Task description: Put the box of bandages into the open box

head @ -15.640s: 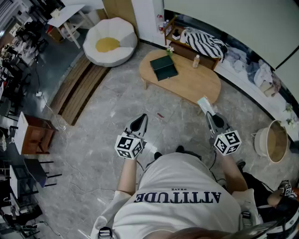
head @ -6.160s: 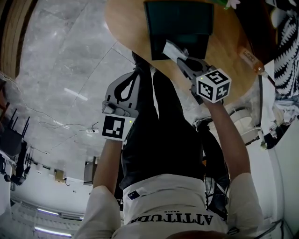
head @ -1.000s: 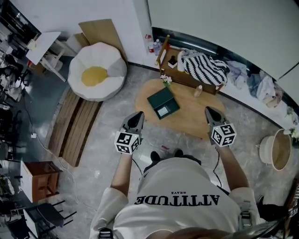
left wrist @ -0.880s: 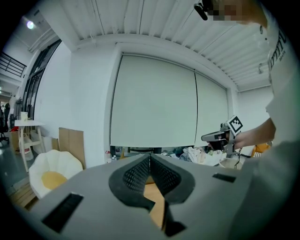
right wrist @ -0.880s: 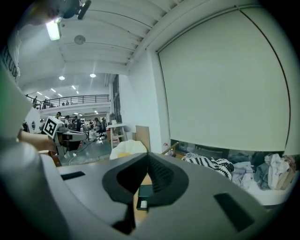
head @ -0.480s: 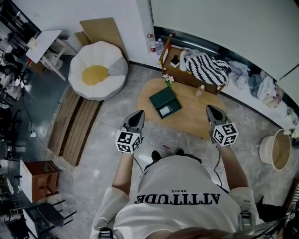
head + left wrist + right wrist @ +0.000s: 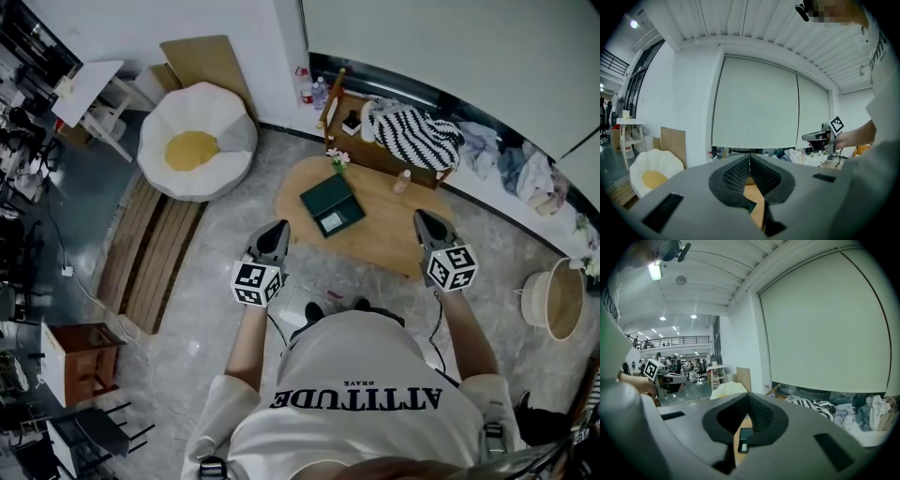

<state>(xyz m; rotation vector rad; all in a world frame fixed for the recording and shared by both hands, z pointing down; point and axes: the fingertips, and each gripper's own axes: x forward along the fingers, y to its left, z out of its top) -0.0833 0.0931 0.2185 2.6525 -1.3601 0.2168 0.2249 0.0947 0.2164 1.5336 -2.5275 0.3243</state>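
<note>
Box of bandages (image 7: 330, 222): lies inside open box (image 7: 323, 195) on table (image 7: 394, 239) | right gripper (image 7: 424, 218), which carried it earlier, now closed, empty, drawn back | left gripper (image 7: 278, 228) closed, empty | task looks complete.

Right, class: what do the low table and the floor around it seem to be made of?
The table looks like wood or wood veneer, matte: an even, warm tan surface. The floor is probably polished stone or tile: grey, veined, with joint lines.
</note>
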